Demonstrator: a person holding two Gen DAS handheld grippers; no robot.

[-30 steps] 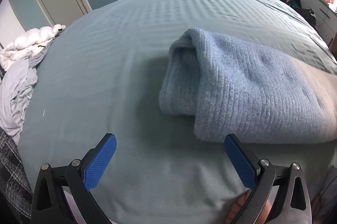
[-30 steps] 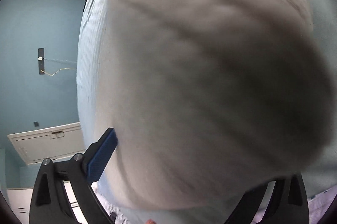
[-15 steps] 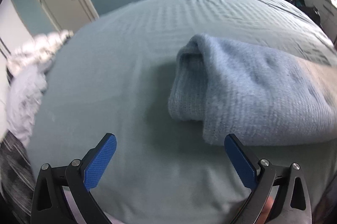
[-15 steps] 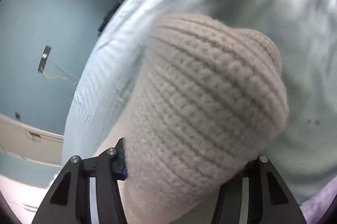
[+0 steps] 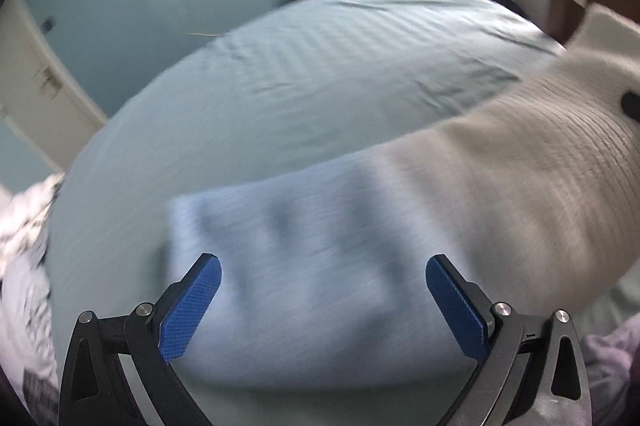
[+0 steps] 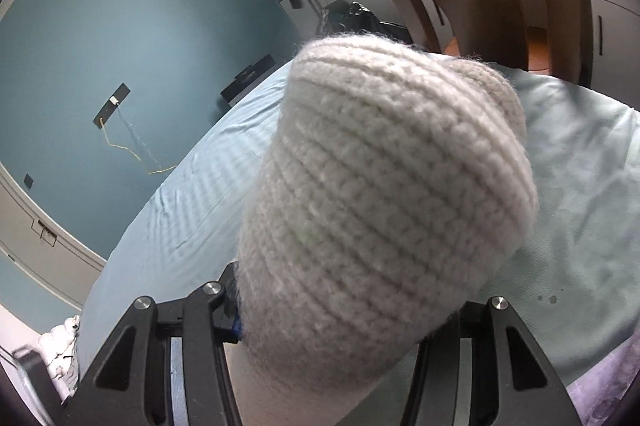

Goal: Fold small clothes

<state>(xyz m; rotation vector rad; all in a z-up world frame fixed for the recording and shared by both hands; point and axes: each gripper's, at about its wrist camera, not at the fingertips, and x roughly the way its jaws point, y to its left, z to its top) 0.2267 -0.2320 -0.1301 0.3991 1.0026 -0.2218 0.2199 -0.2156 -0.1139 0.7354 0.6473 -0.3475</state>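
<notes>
Right wrist, knit garment (image 6: 384,209) clamped in right gripper (image 6: 348,322)

No lettering to read anywhere, no labels, no brand marks, no numbers, nothing printed on knitwear or bedding

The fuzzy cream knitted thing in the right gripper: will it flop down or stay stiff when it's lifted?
The cream chunky-knit garment will probably flop: in the left wrist view it drapes in a soft curve from the right gripper down to the pale blue bedsheet. Its thick fuzzy yarn likely grips well, so slipping seems unlikely. It looks fairly light, and not fragile.
</notes>
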